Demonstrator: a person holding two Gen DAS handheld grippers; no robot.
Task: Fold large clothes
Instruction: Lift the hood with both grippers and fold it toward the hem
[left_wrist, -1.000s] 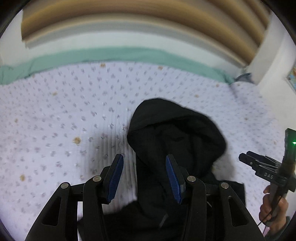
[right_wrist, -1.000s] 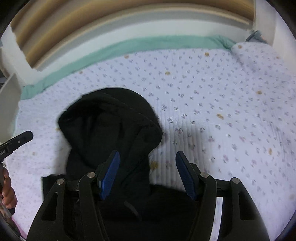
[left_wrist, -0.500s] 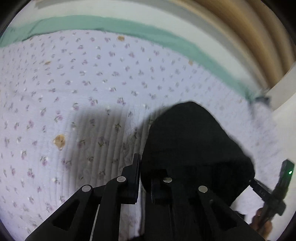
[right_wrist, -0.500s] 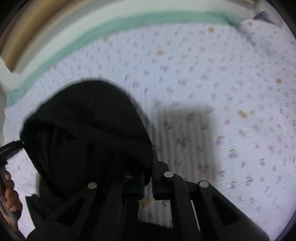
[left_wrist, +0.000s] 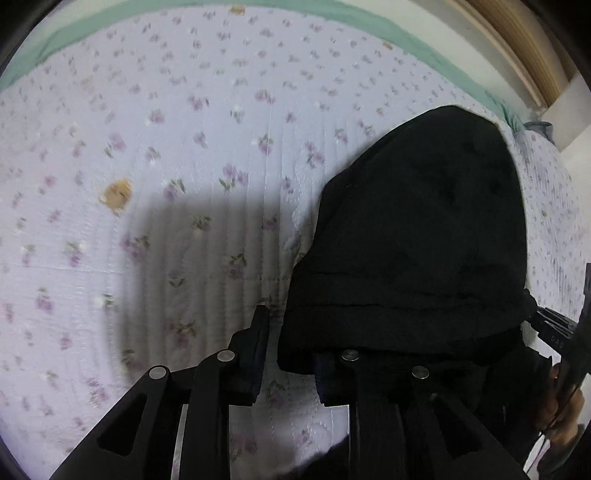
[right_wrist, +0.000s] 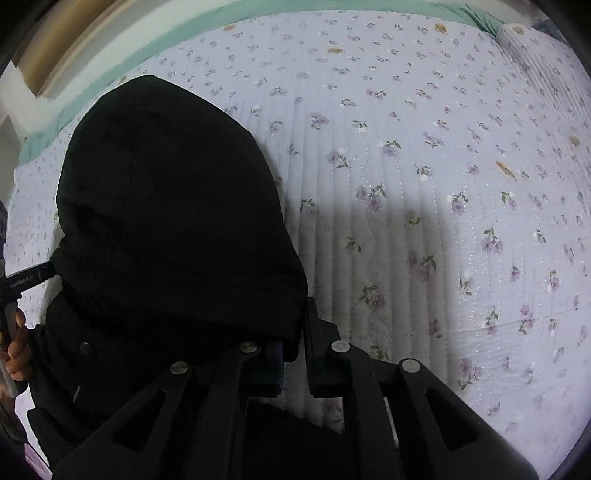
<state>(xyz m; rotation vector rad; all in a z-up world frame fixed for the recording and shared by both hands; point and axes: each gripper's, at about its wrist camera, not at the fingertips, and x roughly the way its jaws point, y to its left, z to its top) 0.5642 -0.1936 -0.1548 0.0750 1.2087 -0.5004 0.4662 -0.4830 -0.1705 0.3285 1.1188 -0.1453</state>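
A black hooded garment lies on the bed, its hood (left_wrist: 424, 229) spread flat; it also shows in the right wrist view (right_wrist: 173, 206). My left gripper (left_wrist: 284, 343) is shut on the hood's left lower edge. My right gripper (right_wrist: 299, 332) is shut on the hood's right lower edge. The right gripper's tip (left_wrist: 554, 328) shows at the right edge of the left wrist view, the left gripper's tip (right_wrist: 29, 278) at the left edge of the right wrist view. The garment's body is mostly hidden under the grippers.
The bed is covered by a pale lilac floral quilt (left_wrist: 184, 147) with a green sheet border (right_wrist: 177, 29) at the far edge. A wooden headboard (left_wrist: 524, 55) and white wall stand beyond. The person's hand (right_wrist: 16, 343) holds the left gripper.
Both grippers went from open above the hood to shut on its lower edges. Both have dropped lower and closer to the quilt, and the hood looks larger.
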